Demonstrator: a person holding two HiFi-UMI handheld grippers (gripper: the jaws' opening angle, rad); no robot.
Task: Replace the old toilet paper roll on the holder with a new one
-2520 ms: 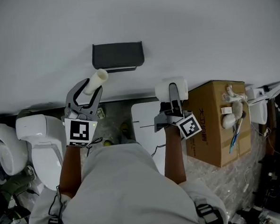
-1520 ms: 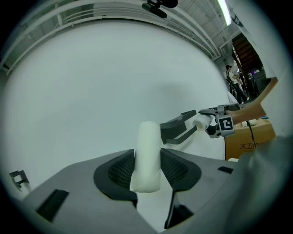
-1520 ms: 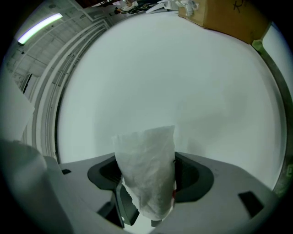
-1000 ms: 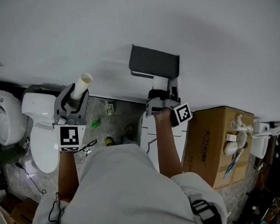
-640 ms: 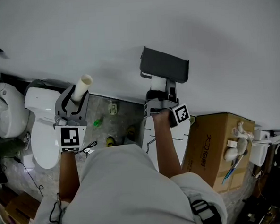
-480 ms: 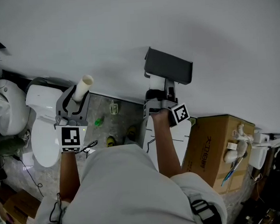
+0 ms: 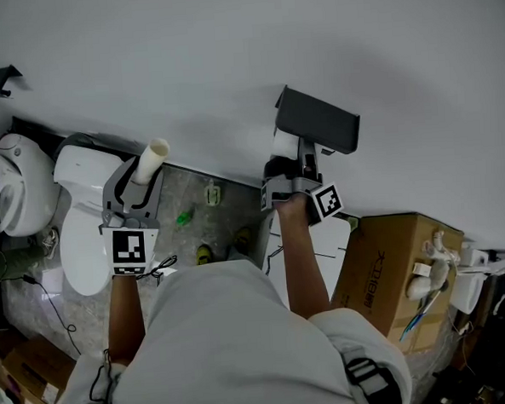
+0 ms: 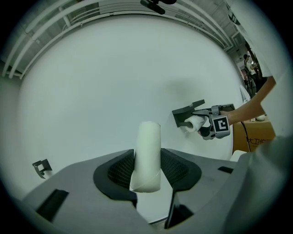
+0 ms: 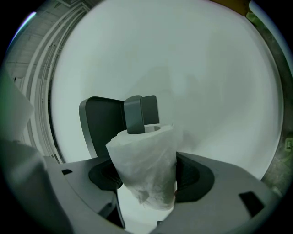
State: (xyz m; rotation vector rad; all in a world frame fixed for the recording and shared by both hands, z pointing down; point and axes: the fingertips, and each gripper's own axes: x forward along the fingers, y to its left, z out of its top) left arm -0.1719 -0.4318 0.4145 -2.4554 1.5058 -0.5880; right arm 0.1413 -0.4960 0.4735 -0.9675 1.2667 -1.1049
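Observation:
A dark holder (image 7: pixel 320 120) hangs on the white wall. My right gripper (image 7: pixel 289 165) is shut on the new white toilet paper roll (image 7: pixel 285 145) right under the holder's hood. Its jaws have just been closing, with the roll between them. In the right gripper view the roll (image 9: pixel 146 169) is squeezed between the pads, and the holder's grey arm (image 9: pixel 139 114) stands at the roll's hollow core. My left gripper (image 7: pixel 144 171) is off to the left, shut on the bare cardboard tube (image 7: pixel 153 154). The tube (image 8: pixel 147 155) stands upright between its jaws.
A white toilet (image 7: pixel 75 225) stands below the left gripper, with another white fixture (image 7: pixel 13 199) further left. A cardboard box (image 7: pixel 392 257) sits at the right. Small green items (image 7: pixel 185 216) lie on the stone floor. A small dark bracket (image 7: pixel 4 80) is on the wall at the far left.
My right gripper has carried the new roll from beside the holder to right under its hood. My left gripper with the tube now sits further left of the holder.

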